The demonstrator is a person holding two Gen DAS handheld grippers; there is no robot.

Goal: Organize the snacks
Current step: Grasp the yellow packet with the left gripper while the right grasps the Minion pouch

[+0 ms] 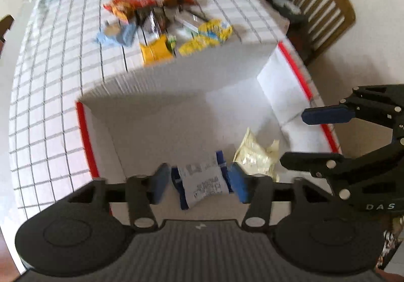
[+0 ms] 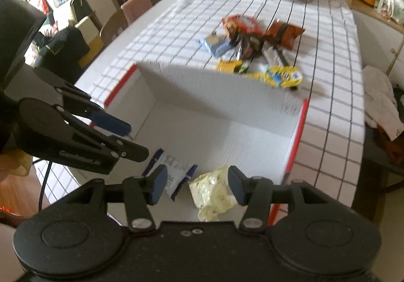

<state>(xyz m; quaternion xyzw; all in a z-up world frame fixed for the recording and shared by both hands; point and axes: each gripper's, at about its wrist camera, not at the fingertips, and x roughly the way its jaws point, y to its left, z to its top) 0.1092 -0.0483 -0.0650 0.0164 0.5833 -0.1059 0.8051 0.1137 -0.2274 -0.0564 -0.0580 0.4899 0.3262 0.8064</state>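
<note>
Both grippers, left [image 1: 199, 184] and right [image 2: 198, 187], gape empty over my box [image 1: 176, 74]; re-entering could snag the blue-white packet [image 1: 202, 181].

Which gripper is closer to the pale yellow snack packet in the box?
Right. The right gripper hangs open directly over the pale yellow packet; the left gripper sits over the blue-and-white packet beside it.
</note>
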